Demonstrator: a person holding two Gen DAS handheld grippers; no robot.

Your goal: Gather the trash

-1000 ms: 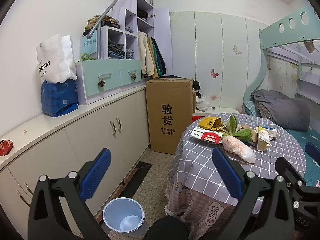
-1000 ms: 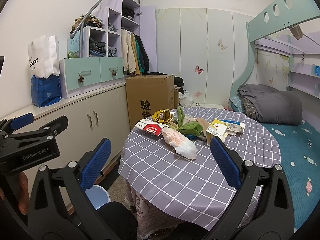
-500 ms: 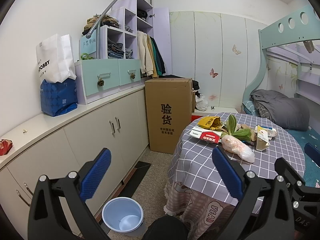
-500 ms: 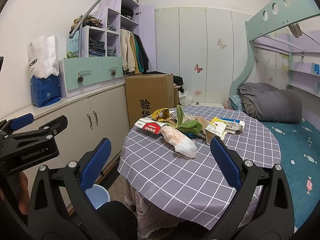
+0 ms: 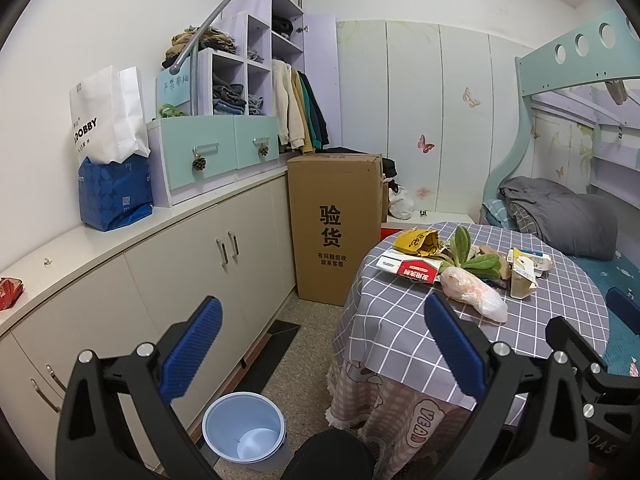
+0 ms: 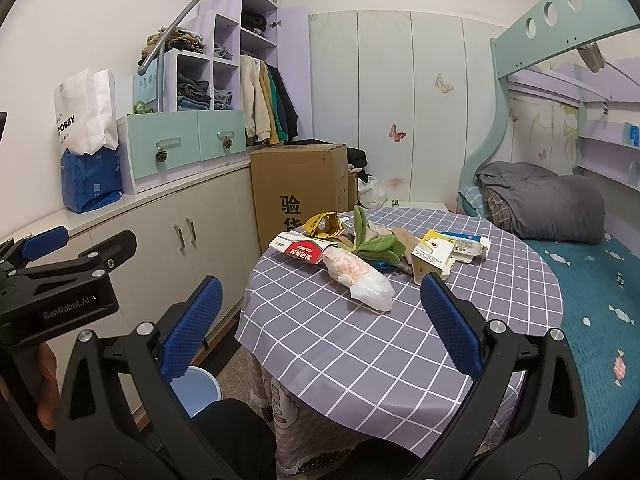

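Note:
Trash is piled on a round table with a grey checked cloth (image 6: 360, 344): a white-and-red flat carton (image 6: 302, 249), a yellow wrapper (image 6: 322, 224), green leaves (image 6: 374, 242), a clear plastic bag with pink contents (image 6: 358, 278), a torn yellow-and-white carton (image 6: 430, 258). The same heap shows in the left wrist view, with the plastic bag (image 5: 472, 294) nearest. A pale blue bin (image 5: 244, 426) stands on the floor left of the table. My left gripper (image 5: 322, 346) is open above the floor and bin. My right gripper (image 6: 320, 322) is open over the table's near part, short of the bag.
Beige cabinets (image 5: 180, 276) run along the left wall, with a blue bag (image 5: 116, 196) and a white paper bag (image 5: 106, 120) on top. A tall cardboard box (image 5: 334, 228) stands behind the table. A bunk bed with a grey duvet (image 6: 544, 204) is on the right.
Both views have drifted slightly; the table and trash sit a little lower and farther in the left wrist view. Both grippers stay open and empty.

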